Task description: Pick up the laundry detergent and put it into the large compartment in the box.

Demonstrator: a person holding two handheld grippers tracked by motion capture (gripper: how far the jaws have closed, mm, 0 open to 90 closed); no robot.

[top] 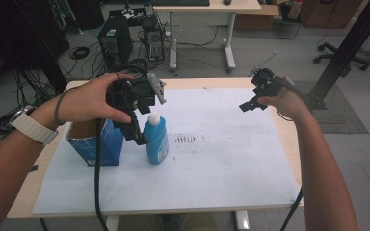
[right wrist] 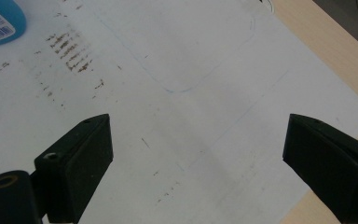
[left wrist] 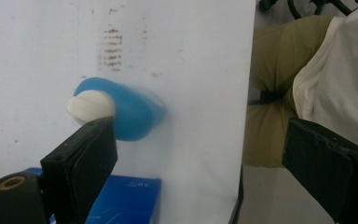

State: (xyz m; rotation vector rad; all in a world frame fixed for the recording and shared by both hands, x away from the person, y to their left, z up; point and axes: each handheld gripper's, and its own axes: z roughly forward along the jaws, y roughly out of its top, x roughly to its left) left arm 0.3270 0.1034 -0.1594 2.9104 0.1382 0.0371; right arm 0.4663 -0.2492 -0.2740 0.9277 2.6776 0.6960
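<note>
**Left gripper poised over the blue bottle, right gripper off to the side**

At the left of the table stands an open blue box (top: 96, 142), upright on the white sheet (top: 212, 163) that covers the tabletop. Just beside it, to its right, stands the blue bottle (top: 156, 140) with its white cap (top: 153, 118) on top; whether box and bottle touch I cannot tell. The left gripper (top: 138, 137) hangs over the gap between them, pointing down, its jaws spread wide with nothing between them; in the left gripper view the bottle (left wrist: 130, 112) sits below, just past one jaw. A patch of dark smudges (top: 185, 139) marks the sheet right of the bottle. Farther right, well apart from the bottle, the right gripper (top: 248, 105) is held above the sheet, its jaws also wide apart and holding nothing.
</note>
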